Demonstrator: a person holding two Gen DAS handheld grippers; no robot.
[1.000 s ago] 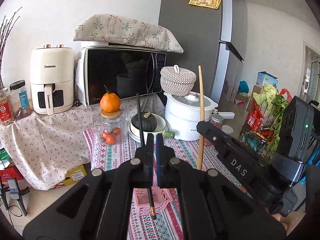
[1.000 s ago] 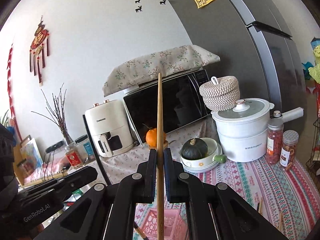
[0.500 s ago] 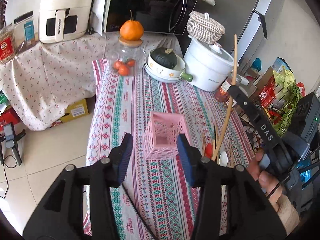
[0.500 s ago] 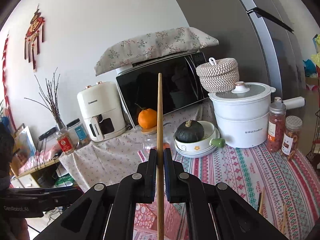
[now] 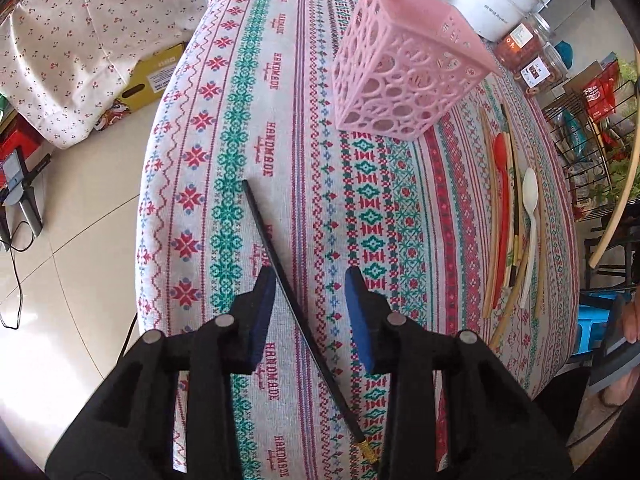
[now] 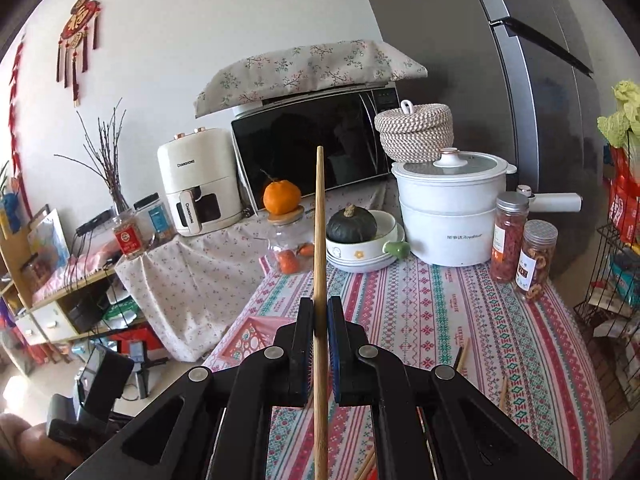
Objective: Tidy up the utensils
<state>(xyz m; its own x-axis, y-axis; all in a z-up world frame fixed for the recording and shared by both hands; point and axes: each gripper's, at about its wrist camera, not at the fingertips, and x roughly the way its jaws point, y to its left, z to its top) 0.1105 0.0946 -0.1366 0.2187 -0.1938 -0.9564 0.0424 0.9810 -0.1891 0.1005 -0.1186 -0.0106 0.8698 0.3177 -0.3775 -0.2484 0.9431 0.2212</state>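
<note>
- Left gripper (image 5: 310, 312) above the near-left part of the table (image 5: 304, 60), fingers spread wide, gripping nothing.
- Black chopstick (image 5: 280, 268) flat on the striped tablecloth (image 5: 240, 128), passing between the spread fingers; whether touching either pad, cannot tell; gold-tipped end (image 5: 366, 450) toward the near edge, other end toward the middle of the cloth.
- Pink lattice holder (image 5: 400, 76) upright toward the far side of the table, well apart from the black chopstick, nothing visible inside from this angle.
- Loose utensils in a row near the right edge of the table: red spoon (image 5: 501, 184), white spoon (image 5: 530, 216), several wooden chopsticks (image 5: 494, 216) lying alongside and partly overlapping.
- Right gripper (image 6: 320, 336) pinched tight on a wooden chopstick (image 6: 319, 240), held upright in the air above the table, tip pointing up; same stick seen at the right margin of the left wrist view.
- Far end of the table: white pot (image 6: 450, 216) with lid, bowl with a dark green squash (image 6: 352, 224), glass jar topped by an orange (image 6: 282, 197), two spice jars (image 6: 520, 248) by the right edge.
- Behind the table: microwave (image 6: 312, 156) under a floral cover, white air fryer (image 6: 198, 184), grey fridge (image 6: 500, 60).
</note>
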